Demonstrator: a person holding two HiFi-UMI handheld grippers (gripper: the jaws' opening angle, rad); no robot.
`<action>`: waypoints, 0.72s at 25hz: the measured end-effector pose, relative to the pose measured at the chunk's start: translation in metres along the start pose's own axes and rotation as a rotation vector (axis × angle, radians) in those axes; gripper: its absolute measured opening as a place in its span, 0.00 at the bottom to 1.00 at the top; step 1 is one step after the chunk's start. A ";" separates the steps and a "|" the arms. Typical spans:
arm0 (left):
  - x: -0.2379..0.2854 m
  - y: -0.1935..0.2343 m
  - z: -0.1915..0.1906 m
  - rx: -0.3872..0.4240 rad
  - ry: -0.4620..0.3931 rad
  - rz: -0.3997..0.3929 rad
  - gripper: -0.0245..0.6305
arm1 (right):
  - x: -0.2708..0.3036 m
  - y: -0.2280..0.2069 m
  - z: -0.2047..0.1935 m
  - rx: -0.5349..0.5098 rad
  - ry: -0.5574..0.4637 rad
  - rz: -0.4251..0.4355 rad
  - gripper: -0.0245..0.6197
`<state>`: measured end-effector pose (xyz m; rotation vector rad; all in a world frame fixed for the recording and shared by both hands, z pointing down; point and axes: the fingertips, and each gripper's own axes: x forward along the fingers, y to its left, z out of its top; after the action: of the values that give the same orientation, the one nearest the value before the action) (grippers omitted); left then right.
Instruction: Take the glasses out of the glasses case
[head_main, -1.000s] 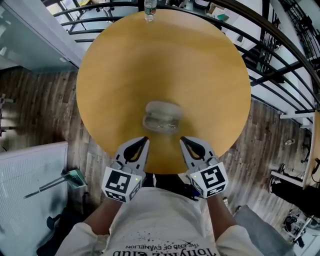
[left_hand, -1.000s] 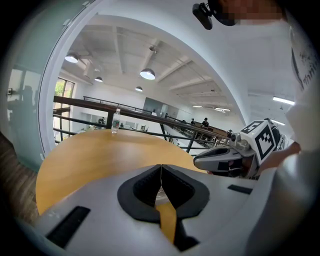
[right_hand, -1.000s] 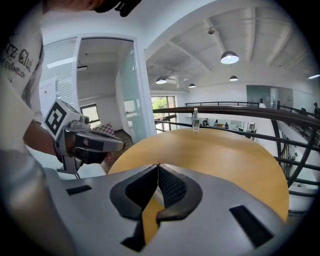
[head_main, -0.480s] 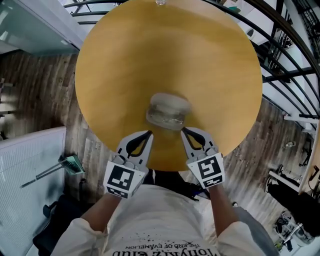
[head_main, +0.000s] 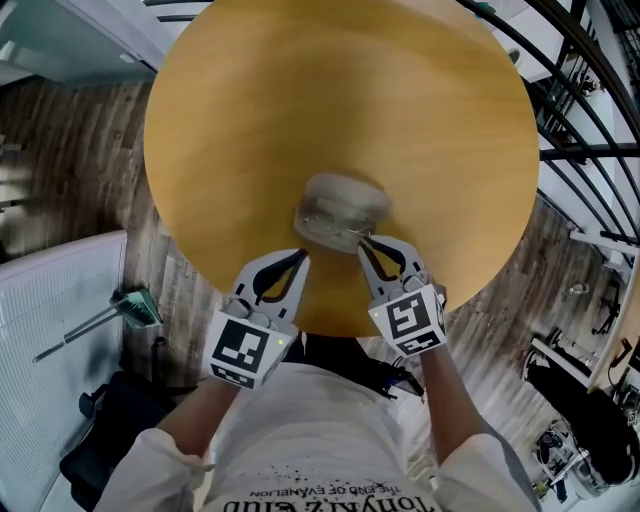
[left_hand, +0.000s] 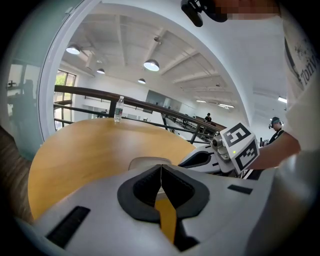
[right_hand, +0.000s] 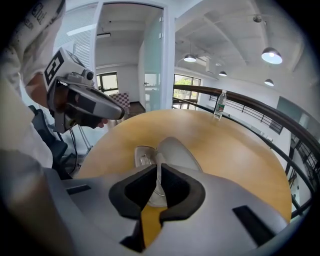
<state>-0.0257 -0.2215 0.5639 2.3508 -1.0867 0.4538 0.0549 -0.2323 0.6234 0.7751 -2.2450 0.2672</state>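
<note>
Table: a round wooden table (head_main: 330, 100) fills the head view, and I'm standing right at its near edge.
Glasses case: the pale glasses case (head_main: 340, 210) lies open on the table's near half, just in front of both my grippers, lid tipped up on the far side.
Glasses: the glasses (right_hand: 143, 158) sit inside the case's lower shell. I catch only a bit of thin frame, the rest is blurred.
Left gripper: my left gripper (left_hand: 161, 166) hovers over the table just short of the case's near-left corner, apart from it. Its 2 jaws are pressed together tip to tip, with nothing between them.
Right gripper: my right gripper (right_hand: 158, 167) is up against the case's near-right rim, tips over the lower shell. The 2 jaws are drawn together to a hairline slit, and I can't tell whether anything thin is caught there.
Bottle: a clear water bottle (right_hand: 218, 105) stands upright at the far edge of the table, well apart from the case.
Railing: a dark railing (right_hand: 260, 107) curves behind the table.
</note>
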 end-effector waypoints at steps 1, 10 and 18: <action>0.002 0.001 -0.001 -0.001 0.003 0.000 0.07 | 0.004 -0.001 -0.002 -0.003 0.007 0.007 0.08; 0.017 0.011 -0.010 -0.026 0.029 0.003 0.07 | 0.032 -0.008 -0.020 -0.092 0.073 0.079 0.16; 0.019 0.018 -0.021 -0.047 0.042 0.014 0.07 | 0.050 -0.004 -0.029 -0.233 0.127 0.159 0.16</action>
<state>-0.0294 -0.2304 0.5959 2.2842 -1.0841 0.4752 0.0470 -0.2463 0.6789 0.4459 -2.1708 0.1230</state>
